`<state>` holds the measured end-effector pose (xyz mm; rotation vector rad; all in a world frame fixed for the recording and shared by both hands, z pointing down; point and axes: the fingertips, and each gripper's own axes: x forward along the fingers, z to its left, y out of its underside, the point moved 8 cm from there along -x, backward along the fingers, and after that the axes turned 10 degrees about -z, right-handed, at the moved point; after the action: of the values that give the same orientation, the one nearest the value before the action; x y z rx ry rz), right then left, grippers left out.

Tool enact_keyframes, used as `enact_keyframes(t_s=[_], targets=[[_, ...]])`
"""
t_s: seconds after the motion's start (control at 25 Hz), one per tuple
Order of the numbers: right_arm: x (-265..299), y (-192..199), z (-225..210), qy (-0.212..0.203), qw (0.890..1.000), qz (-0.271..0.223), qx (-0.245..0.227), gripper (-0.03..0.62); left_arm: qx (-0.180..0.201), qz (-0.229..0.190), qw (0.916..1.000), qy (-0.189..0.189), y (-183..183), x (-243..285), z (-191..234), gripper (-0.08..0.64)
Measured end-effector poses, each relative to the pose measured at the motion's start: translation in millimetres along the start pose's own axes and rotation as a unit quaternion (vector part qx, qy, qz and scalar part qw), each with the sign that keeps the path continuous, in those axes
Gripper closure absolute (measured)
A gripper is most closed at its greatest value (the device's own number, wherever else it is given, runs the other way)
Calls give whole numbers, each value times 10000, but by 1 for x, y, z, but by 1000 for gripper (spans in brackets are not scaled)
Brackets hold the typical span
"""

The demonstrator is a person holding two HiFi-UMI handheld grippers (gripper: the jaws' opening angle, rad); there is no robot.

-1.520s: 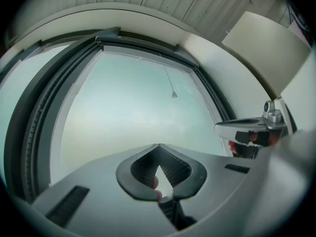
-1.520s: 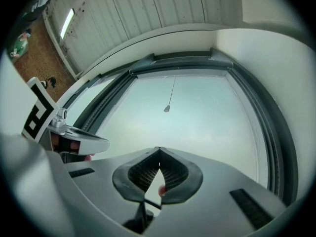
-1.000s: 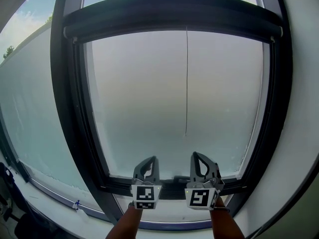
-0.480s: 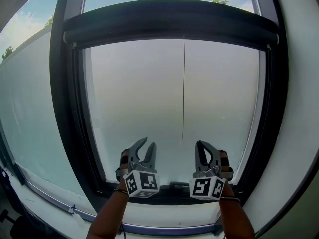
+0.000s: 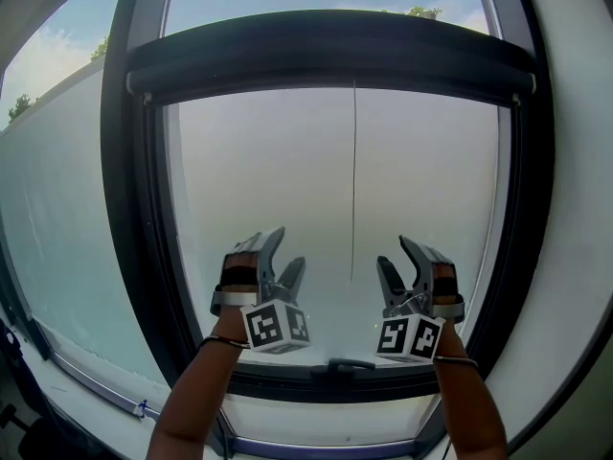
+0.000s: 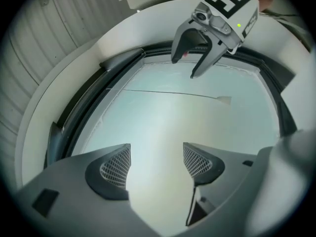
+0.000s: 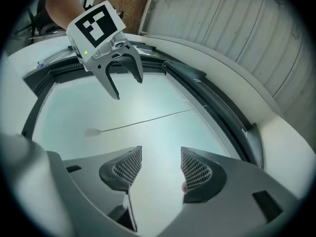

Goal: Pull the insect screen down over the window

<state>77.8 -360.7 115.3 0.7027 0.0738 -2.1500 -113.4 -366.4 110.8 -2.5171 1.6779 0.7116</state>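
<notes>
the grey translucent mesh insect screen [image 5: 278, 180] is down over the window. it spans from the dark curved roller housing [image 5: 326, 51] at the top edge of the black window frame [image 5: 129, 218] to its dark bottom rail [image 5: 287, 381] along the frame's lower edge. a thin dark cord [image 5: 353, 161] hangs down the middle of the mesh. the left gripper [image 5: 287, 247] and right gripper [image 5: 394, 252] hover side by side before the lower part of the screen, above the rail and clear of it. both pairs of jaws have just been opening and stand wide apart, with nothing between them.
</notes>
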Motion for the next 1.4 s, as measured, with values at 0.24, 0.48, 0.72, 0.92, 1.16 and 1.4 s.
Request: enact_keyframes(t_s=[0.24,0.48,0.72,0.92,1.16,1.4], targets=[[26,5,-47,79,9964,78,-838,348,635,139,9974,-299,5,16,54,230],[48,7,-106,197,9900,208,-1379,344,921,273,9940,-530,11,34,116,230],[70,2,-150,240,9814,371,-1870,344,1221,425,9894,-666,1,54,159,229],[91,-3,-185,259,9691,494,-2404,344,1389,522,9869,-640,-9,74,188,230],[117,2,-223,96,9621,787,-2610,344,1738,894,9776,-777,-12,95,221,230],[134,5,-240,-142,9606,948,-2609,336,1633,1140,9774,-712,-10,109,237,229]])
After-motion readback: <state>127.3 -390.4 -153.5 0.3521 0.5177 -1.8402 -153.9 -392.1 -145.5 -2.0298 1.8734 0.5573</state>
